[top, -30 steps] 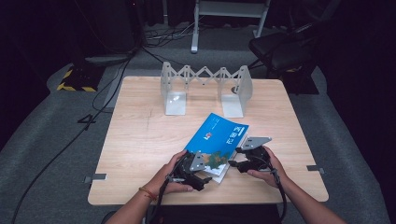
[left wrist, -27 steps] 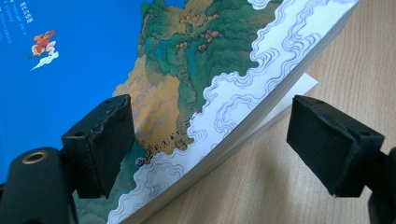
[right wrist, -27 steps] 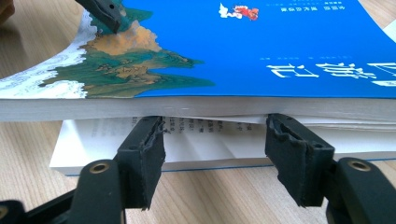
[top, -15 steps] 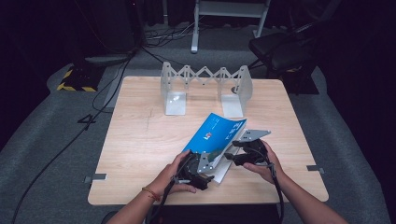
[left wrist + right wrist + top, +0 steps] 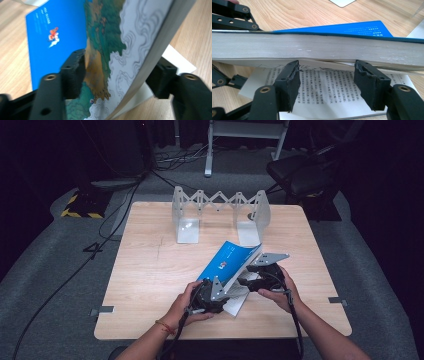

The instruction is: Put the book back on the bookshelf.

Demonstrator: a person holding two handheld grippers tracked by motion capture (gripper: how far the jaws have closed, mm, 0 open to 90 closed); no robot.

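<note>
Left gripper, just closing, clamps the tilted book; right gripper (half-open) props it underneath.

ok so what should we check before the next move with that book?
1. Left grip: left gripper has just been closing its jaws, with the book between them and pads on the cover and page block. Ok.
2. Right gripper: jaws apart under the book's page edge, clamping nothing. Ok as a prop, not a grip.
3. Book pose: tilted, far edge raised, near edge low by the table. Ok.
4. Printed page lying flat beneath the book: loose or attached? Cannot tell.
5. Metal rack: upright at the far side, with an open gap between its ends. Ok.
</note>
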